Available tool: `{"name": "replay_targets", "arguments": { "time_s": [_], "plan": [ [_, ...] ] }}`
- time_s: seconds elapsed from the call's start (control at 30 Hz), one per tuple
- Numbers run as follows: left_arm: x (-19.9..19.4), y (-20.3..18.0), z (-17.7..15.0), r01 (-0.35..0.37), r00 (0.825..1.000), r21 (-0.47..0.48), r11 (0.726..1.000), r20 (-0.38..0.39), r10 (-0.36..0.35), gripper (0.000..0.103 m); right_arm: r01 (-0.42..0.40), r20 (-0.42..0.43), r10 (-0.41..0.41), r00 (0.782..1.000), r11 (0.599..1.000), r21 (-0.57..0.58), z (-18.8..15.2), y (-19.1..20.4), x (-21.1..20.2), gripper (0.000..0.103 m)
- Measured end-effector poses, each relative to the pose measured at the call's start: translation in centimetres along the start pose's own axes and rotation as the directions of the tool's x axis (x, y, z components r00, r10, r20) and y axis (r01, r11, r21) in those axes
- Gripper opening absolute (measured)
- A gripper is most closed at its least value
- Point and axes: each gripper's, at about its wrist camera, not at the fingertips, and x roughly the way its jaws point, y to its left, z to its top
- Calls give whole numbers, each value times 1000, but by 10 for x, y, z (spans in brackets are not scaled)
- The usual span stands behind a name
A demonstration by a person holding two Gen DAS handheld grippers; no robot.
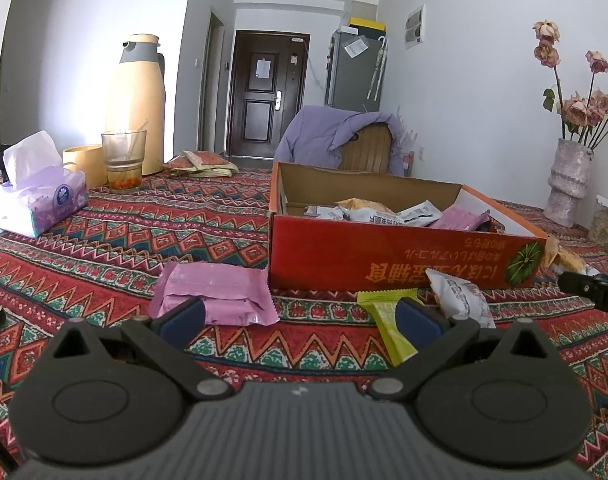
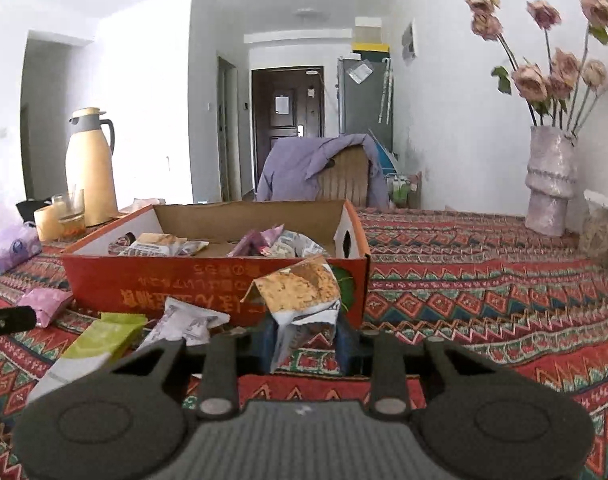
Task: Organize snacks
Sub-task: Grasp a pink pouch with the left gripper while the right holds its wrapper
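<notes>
- Right gripper [image 2: 307, 338] is clamped on an orange-and-white snack packet [image 2: 299, 294], lifted clear of the cloth, presumably for dropping into the red box [image 2: 207, 280] at twelve o'clock.
- Left gripper [image 1: 299, 318] hovers, jaws apart and empty (pink packet [image 1: 219, 294] at eleven o'clock awaits).

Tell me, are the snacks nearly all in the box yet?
Partly. Several packets already lie inside the red box. The right gripper has its jaws shut on an orange-and-white snack packet, just in front of the box. Still out on the tablecloth: a pink packet, a green packet and a white packet. The left gripper is open and empty.
</notes>
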Motion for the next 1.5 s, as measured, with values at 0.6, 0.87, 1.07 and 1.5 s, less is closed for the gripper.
{"name": "replay_targets", "arguments": {
  "time_s": [0.6, 0.87, 1.07, 1.5],
  "plan": [
    [46, 39, 52, -103, 968, -2, 995, -230, 100, 103, 12, 43, -15, 999, 998, 56, -5, -13, -4, 29],
    [104, 43, 52, -201, 903, 37, 979, -380, 200, 103, 25, 55, -28, 998, 998, 55, -6, -13, -5, 29],
    [111, 47, 47, -203, 895, 19, 979, -402, 194, 89, 21, 58, -24, 998, 998, 54, -7, -12, -5, 29],
    [75, 48, 38, -139, 936, -2, 990, -326, 131, 67, 16, 61, -19, 998, 998, 53, -7, -12, -5, 29]
  ]
}}
